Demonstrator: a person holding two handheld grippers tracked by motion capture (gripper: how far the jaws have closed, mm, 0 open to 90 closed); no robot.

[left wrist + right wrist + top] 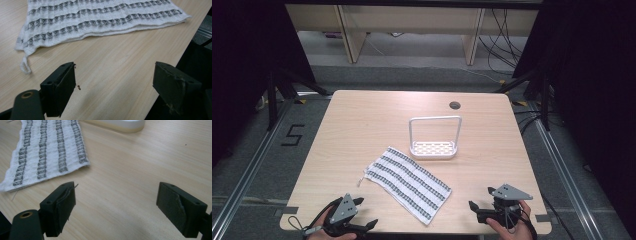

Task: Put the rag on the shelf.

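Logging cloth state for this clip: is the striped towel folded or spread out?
Folded. The striped towel lies flat, and the left gripper view shows stacked layers along its near edge.

Bare tabletop (357, 120) lies open along the left, far and right sides, while the striped cloth (408, 183) lying flat between both tongs and the white handled rack (434, 136) just beyond it occupy the middle.

Overhead view faces forward; both gripper views share the towel (100, 22).
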